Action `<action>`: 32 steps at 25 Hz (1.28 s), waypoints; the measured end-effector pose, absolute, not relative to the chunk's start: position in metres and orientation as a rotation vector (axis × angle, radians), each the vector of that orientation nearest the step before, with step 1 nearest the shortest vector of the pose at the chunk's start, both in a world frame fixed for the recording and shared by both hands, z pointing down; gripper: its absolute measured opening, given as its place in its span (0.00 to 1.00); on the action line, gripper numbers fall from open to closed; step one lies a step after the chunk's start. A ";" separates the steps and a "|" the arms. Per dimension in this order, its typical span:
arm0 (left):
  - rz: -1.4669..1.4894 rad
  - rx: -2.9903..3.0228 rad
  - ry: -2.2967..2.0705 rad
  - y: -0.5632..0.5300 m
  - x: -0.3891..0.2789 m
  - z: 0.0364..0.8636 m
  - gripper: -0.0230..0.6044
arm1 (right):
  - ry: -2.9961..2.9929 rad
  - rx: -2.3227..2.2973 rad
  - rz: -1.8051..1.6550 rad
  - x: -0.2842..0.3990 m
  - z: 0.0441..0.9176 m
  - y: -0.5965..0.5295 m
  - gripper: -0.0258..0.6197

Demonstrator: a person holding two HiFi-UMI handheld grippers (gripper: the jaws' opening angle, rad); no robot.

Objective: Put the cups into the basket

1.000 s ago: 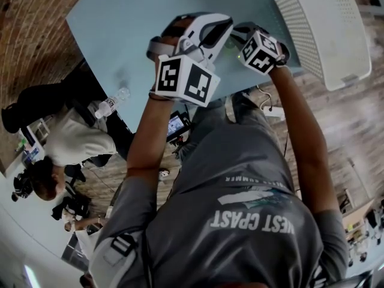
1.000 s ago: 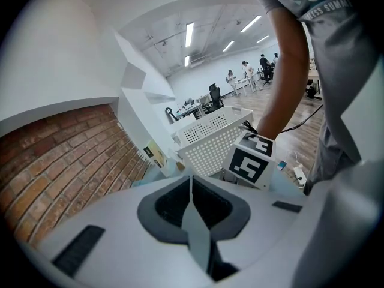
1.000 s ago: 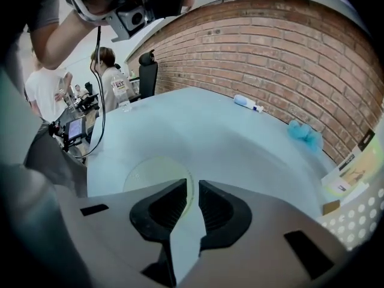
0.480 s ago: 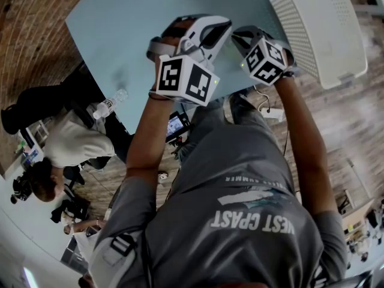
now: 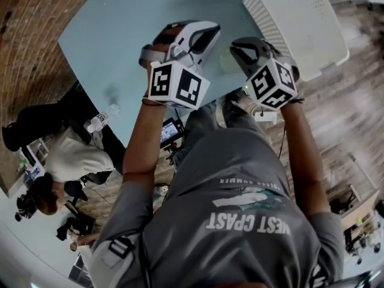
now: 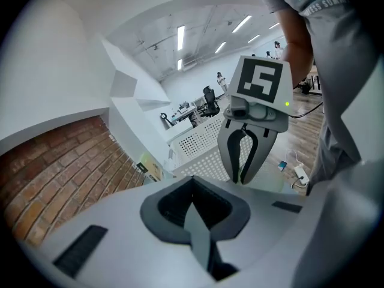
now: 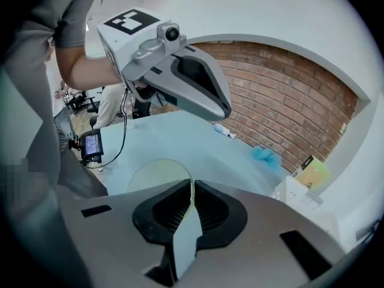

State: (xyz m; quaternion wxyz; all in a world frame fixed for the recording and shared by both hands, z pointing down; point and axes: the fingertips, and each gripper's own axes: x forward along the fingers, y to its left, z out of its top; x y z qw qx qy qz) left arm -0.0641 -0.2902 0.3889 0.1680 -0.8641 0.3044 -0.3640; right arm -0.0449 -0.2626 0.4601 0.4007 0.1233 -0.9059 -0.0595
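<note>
Left gripper: fingers pressed together, nothing between.
Right gripper: fingers pinching translucent cup at rim.
Basket: white, perforated, near right gripper.

basket on table, right of cup

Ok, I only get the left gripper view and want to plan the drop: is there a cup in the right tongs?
Observer: Yes. In the right gripper view the right gripper is shut on the thin rim of a pale green cup.
Operator: Is the basket free?
Observer: The head view looks into the white basket; no cup shows in the visible part.
Operator: Anything else on the table?
Observer: A crumpled blue thing lies on the table's far side, near the brick wall.
</note>
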 end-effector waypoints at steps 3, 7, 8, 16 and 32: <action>-1.017 -2.451 0.852 -0.299 -0.046 0.380 0.04 | -2.309 0.354 -0.165 -0.025 0.437 -0.265 0.09; -0.998 -2.435 0.833 -0.312 -0.021 0.369 0.04 | -2.357 0.420 -0.173 0.000 0.406 -0.272 0.09; -0.994 -2.431 0.825 -0.315 -0.015 0.366 0.04 | -2.364 0.434 -0.177 0.006 0.399 -0.275 0.09; -0.970 -2.405 0.777 -0.342 0.027 0.352 0.04 | -2.382 0.522 -0.222 0.051 0.360 -0.297 0.09; -0.971 -2.421 0.684 -0.373 0.077 0.357 0.04 | -2.324 0.685 -0.175 0.117 0.352 -0.347 0.09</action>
